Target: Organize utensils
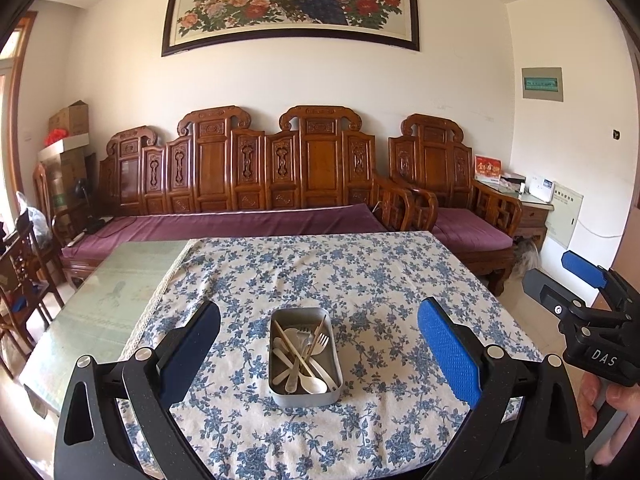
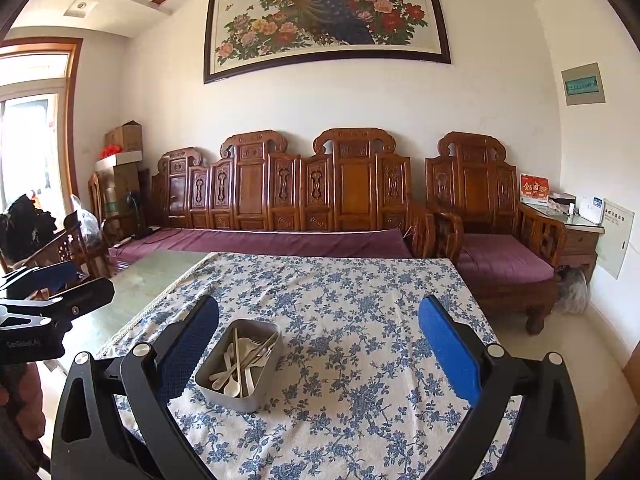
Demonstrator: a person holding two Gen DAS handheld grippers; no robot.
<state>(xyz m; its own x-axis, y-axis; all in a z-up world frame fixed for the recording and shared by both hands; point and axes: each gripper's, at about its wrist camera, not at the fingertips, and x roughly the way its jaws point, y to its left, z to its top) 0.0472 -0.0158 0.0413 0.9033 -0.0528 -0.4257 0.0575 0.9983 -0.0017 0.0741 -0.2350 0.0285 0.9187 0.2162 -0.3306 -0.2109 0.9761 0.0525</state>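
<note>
Both tools hang above the near table edge, empty: the left gripper (image 1: pixel 319 354) and right gripper (image 2: pixel 319 354) each have fingers spread wide. Between them, on the blue floral tablecloth (image 1: pixel 360 280), sits a metal tin (image 1: pixel 305 356) holding white plastic utensils (image 1: pixel 298 364) and chopsticks (image 1: pixel 298 354). Beyond stands a carved wooden sofa (image 1: pixel 248 168).

Carved sofa (image 1: pixel 248 184), peacock painting (image 1: pixel 296 0), boxes (image 1: pixel 70 120) perhaps.

Left black two-finger gripper with blue textured pads (image 1: pixel 318 354) fills the lower frame of its own view, fingers spread wide, holding nothing. Right black two-finger gripper with blue pads (image 2: pixel 318 354) is likewise wide apart and empty. A hand (image 1: pixel 612 408) grips its handle at lower right.
</note>
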